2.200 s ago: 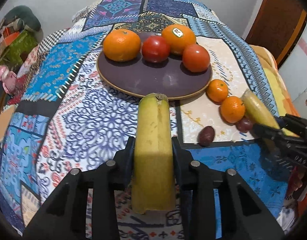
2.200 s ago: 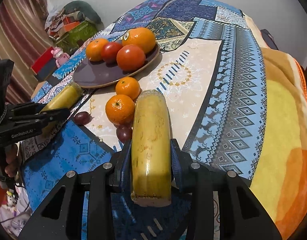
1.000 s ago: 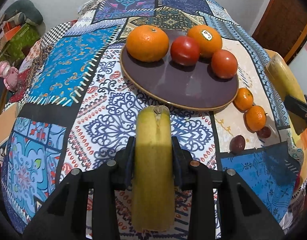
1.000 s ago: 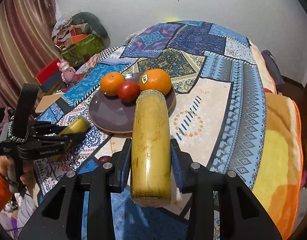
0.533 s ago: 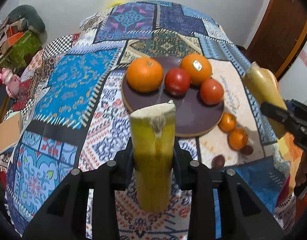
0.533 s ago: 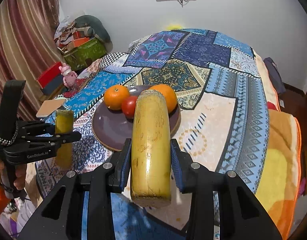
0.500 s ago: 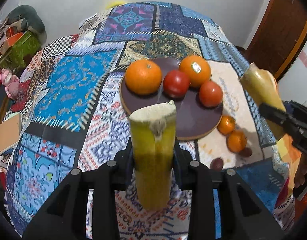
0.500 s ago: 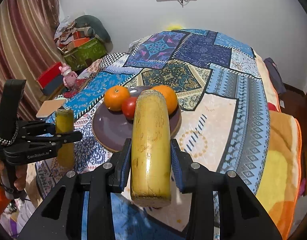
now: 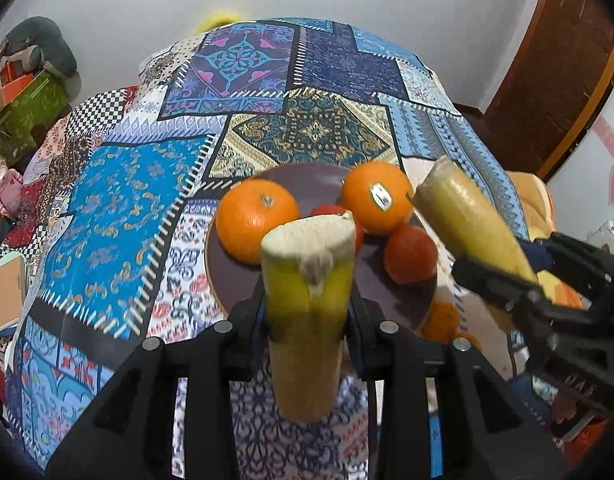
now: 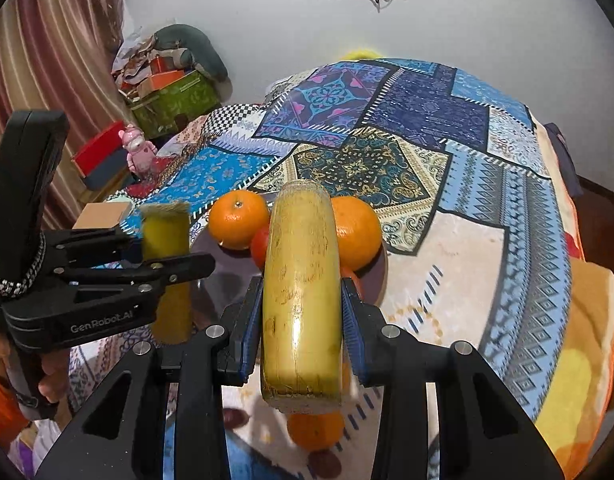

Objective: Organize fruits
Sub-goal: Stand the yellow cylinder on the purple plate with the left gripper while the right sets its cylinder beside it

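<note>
My left gripper point(image 9: 309, 316) is shut on a yellow-green cut stalk piece point(image 9: 307, 300), held above the near edge of the dark round plate point(image 9: 227, 276). My right gripper point(image 10: 303, 320) is shut on a second yellow stalk piece point(image 10: 303, 280), also lifted over the plate point(image 10: 381, 276). The plate carries two oranges point(image 9: 257, 220) point(image 9: 377, 198) and two red tomatoes point(image 9: 411, 254). In the left wrist view the right gripper point(image 9: 503, 284) with its piece point(image 9: 467, 220) hangs at the right; in the right wrist view the left gripper point(image 10: 167, 260) with its piece point(image 10: 167, 264) is at the left.
A patchwork cloth point(image 9: 267, 80) covers the round table. Small oranges point(image 10: 315, 428) point(image 9: 441, 320) and dark small fruits point(image 10: 233, 416) lie on the cloth near the plate's front. Boxes and a pink toy point(image 10: 137, 152) stand beyond the table's left side. A hand point(image 10: 55, 376) holds the left gripper's handle.
Both grippers have risen and drawn back from the table, each still holding its stalk piece. The right gripper and its piece now loom closer beside the left one, over the plate's right side.
</note>
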`<state>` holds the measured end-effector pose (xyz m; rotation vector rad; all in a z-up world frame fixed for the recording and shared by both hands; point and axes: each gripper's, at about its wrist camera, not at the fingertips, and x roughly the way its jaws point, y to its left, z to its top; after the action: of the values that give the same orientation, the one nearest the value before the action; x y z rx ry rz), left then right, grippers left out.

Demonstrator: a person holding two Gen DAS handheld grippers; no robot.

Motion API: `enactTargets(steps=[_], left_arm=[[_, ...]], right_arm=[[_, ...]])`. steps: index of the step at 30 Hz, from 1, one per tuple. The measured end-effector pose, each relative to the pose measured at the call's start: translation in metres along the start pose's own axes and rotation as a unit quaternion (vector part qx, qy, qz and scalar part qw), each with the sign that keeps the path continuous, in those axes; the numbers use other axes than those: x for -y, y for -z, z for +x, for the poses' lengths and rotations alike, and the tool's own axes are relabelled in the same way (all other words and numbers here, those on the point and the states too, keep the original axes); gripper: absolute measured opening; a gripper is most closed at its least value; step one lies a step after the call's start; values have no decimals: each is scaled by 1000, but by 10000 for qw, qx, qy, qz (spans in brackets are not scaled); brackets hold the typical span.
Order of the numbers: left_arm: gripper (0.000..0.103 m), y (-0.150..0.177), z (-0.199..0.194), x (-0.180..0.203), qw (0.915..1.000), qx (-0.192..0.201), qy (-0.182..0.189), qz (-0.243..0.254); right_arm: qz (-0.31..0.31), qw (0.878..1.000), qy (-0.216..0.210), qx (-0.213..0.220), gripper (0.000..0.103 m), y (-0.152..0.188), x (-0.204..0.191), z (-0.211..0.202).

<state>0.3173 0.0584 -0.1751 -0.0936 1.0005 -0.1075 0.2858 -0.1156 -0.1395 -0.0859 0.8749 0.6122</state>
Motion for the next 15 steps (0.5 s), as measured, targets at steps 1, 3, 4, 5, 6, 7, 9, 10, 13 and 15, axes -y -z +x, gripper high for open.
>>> enactTargets(steps=[1, 3, 4, 5, 6, 7, 9, 10, 13, 15], left_arm=[[33, -4, 3, -2, 10000, 4, 14, -39], [33, -10, 9, -6, 9999, 4, 43, -117], [33, -12, 11, -7, 9999, 7, 46, -138], [33, -15, 14, -8, 9999, 10, 42, -149], [33, -17, 16, -8, 9999, 26, 21, -162], [33, -19, 17, -7, 9999, 49, 18, -159], [33, -23, 19, -5, 9999, 90, 47, -128], [33, -24, 20, -4, 9999, 107, 43, -113], [33, -29, 25, -2, 9998, 155, 8, -88], [33, -32, 26, -2, 9998, 180, -53, -98]], right_arm=[[-7, 10000, -11, -11, 34, -2, 0, 3], [-20, 10000, -14, -19, 34, -6, -1, 8], [-31, 10000, -11, -26, 34, -9, -1, 12], [-32, 10000, -14, -30, 34, -11, -1, 13], [-33, 10000, -20, -32, 34, -13, -1, 16], [-41, 10000, -27, -37, 34, -15, -2, 19], [-68, 10000, -21, -29, 34, -19, -3, 23], [-79, 10000, -16, -32, 34, -20, -4, 25], [-95, 9999, -20, -70, 34, -23, -4, 31], [-100, 9999, -14, -104, 34, -24, -3, 34]])
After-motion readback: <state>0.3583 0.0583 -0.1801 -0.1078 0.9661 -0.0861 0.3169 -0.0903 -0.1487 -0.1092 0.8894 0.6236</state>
